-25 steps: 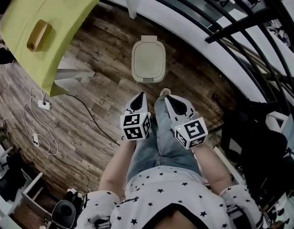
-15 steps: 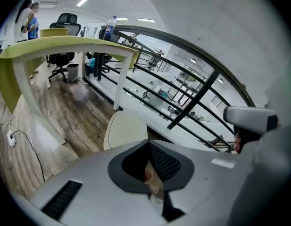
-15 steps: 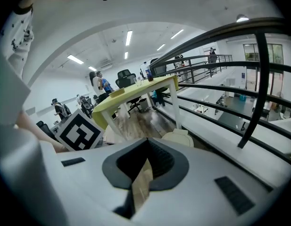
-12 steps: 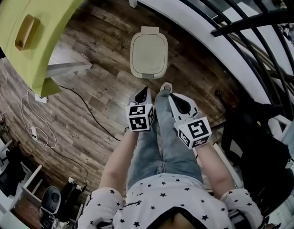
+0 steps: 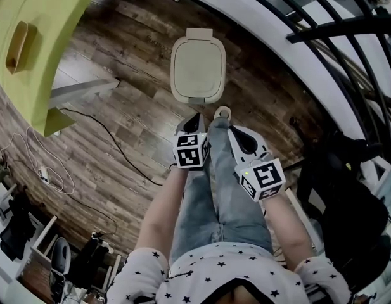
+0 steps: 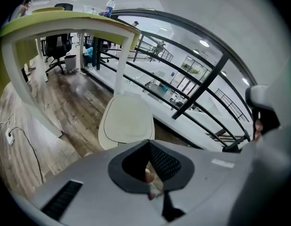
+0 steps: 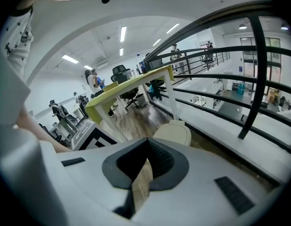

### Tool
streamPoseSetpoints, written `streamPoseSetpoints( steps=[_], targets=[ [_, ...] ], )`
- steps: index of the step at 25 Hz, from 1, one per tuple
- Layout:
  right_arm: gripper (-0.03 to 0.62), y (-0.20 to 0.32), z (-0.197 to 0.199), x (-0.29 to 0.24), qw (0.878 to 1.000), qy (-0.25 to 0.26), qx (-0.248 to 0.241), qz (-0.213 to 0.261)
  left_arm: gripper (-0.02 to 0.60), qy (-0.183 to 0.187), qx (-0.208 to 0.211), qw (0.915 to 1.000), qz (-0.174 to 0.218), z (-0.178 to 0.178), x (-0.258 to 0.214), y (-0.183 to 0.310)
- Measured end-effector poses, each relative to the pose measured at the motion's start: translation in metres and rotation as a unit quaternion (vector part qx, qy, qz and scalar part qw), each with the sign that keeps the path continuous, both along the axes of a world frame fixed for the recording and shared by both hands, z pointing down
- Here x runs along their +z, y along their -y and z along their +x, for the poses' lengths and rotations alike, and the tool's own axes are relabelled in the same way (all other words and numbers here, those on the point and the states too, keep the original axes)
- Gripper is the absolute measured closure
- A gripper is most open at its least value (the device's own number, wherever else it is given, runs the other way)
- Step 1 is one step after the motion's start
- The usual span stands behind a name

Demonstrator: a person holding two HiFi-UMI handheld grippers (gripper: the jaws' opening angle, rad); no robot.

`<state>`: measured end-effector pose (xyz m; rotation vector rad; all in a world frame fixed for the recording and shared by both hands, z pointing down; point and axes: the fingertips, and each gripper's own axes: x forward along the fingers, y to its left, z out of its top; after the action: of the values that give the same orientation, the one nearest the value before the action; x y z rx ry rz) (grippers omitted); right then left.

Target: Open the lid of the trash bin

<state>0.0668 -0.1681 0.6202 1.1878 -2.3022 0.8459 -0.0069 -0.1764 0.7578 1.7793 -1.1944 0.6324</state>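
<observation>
**Approach stage, seen from above.** Well to the left of the trash bin (image 5: 196, 97), a green table (image 5: 37, 43) is seen, and a cable (image 5: 113, 145) is trailed over the wooden floor (image 5: 138, 37) on that same side. The bin is stood on the floor ahead of the person. Its cream lid (image 5: 198, 59) lies flat and fully closed, with a hinge block at the far edge and a small tab at the near edge. Just short of the bin's near edge, the left gripper (image 5: 194, 117) is held in the air. Its jaws are closed tip to tip and nothing is gripped between them. The person's shoe (image 5: 220, 114) is placed between the two grippers, near the bin's front. Slightly right of the bin and a little further back from it, the right gripper (image 5: 232, 130) is held likewise, jaws brought together and empty. To the right of the bin, a black railing (image 5: 322, 30) is run above a white ledge. The bin is touched by neither gripper, so the opening step is judged not yet begun. The next move is judged to call for one gripper to be lowered to the bin's near rim. There the lid would be lifted or the tab pressed; which is needed cannot be told from these views.
</observation>
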Motion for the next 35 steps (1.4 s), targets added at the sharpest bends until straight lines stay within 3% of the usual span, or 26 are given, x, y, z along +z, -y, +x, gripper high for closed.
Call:
streamPoseSetpoints(
  steps=[19,35],
  targets=[
    [0.6,-0.001,0.014,0.064,0.999,0.001,0.009,-0.037,0.571,0.052,-0.013,0.9977,-0.043,-0.006,0.11,0.015],
    [0.6,0.002,0.015,0.081,0.999,0.002,0.004,-0.045,0.571,0.067,-0.007,0.996,-0.058,-0.005,0.144,0.013]
  ],
)
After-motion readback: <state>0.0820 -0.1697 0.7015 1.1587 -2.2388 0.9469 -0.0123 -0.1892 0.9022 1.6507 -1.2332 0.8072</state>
